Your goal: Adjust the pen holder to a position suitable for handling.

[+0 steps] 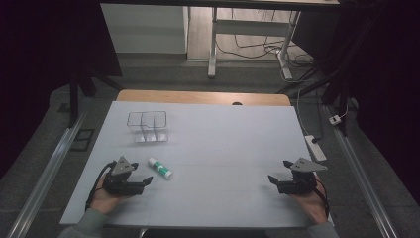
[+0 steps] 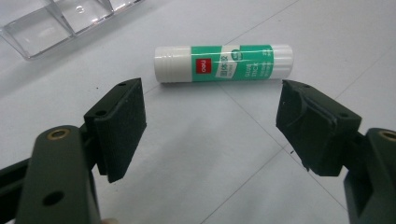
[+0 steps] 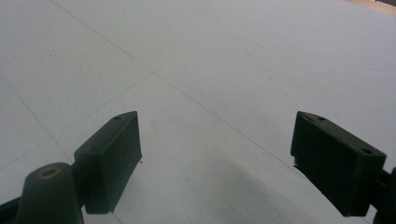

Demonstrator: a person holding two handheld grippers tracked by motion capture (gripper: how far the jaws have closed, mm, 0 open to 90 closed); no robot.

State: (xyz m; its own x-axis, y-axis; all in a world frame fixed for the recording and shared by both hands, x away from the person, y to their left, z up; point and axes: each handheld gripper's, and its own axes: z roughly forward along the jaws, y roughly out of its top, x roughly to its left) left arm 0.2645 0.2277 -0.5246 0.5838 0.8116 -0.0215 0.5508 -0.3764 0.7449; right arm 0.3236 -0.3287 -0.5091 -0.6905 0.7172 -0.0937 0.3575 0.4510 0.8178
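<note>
Left gripper (image 1: pixel 146 181) and right gripper (image 1: pixel 273 179), nearest the camera: each rested low at the table's (image 1: pixel 223 144) near edge, jaws spread apart, nothing between them. White table: broad bare surface separated the two. Clear compartment tray (image 1: pixel 147 126): far left. Glue stick (image 1: pixel 160 167): lay flat just beyond the left gripper, untouched.

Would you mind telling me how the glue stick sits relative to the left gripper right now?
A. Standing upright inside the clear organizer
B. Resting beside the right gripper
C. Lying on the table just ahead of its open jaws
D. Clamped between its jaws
C: in the left gripper view the glue stick lies on its side on the white table, just beyond the left gripper, whose jaws stand wide apart with nothing between them.
</note>
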